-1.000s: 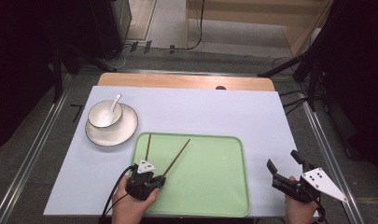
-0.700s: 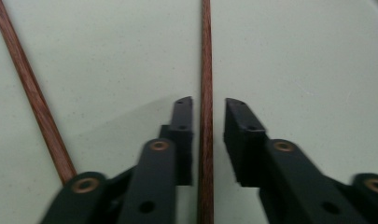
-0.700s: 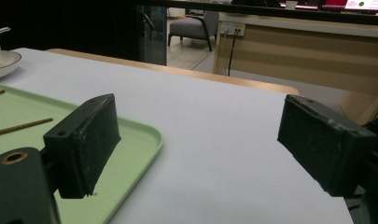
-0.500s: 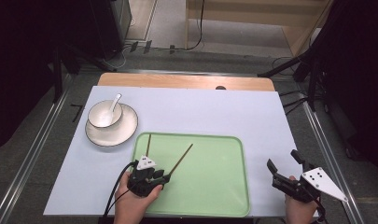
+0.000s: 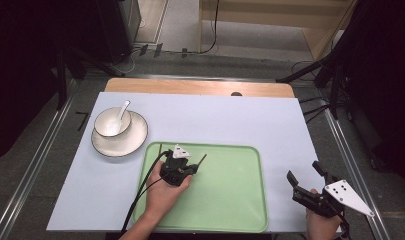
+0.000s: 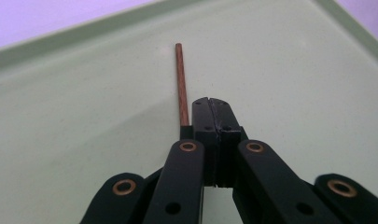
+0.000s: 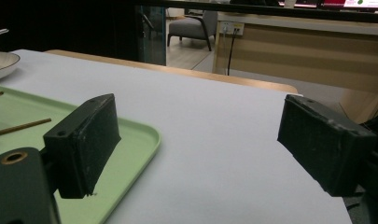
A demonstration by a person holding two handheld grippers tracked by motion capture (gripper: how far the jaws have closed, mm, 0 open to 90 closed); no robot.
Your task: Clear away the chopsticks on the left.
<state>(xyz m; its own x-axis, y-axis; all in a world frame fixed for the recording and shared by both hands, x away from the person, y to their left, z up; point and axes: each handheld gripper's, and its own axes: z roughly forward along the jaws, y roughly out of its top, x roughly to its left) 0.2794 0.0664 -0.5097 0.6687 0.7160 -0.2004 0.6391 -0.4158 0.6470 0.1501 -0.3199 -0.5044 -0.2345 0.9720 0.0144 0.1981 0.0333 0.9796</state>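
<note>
My left gripper (image 5: pixel 191 167) is over the green tray (image 5: pixel 260 165), held by a hand that comes in from the near edge. In the left gripper view its jaws (image 6: pixel 213 109) have just been closing and now meet with nothing between the pads. A brown chopstick (image 6: pixel 180 79) lies on the tray along the outside of the left jaw and points away; its far end (image 5: pixel 203 159) pokes out past the gripper. The tip of a second chopstick (image 5: pixel 160 148) lies to its left. My right gripper (image 5: pixel 307 186) rests open and empty at the table's near right corner (image 7: pixel 196 135).
A white bowl (image 5: pixel 111 121) with a white spoon (image 5: pixel 123 110) stands on a white plate (image 5: pixel 121 144), just beyond the tray's left corner. A pale blue mat (image 5: pixel 270 120) covers the table. Cables and dark stands run along the floor behind it.
The left hand has slid its gripper forward and to the right across the tray, up to the right chopstick. The right gripper has stayed where it was.
</note>
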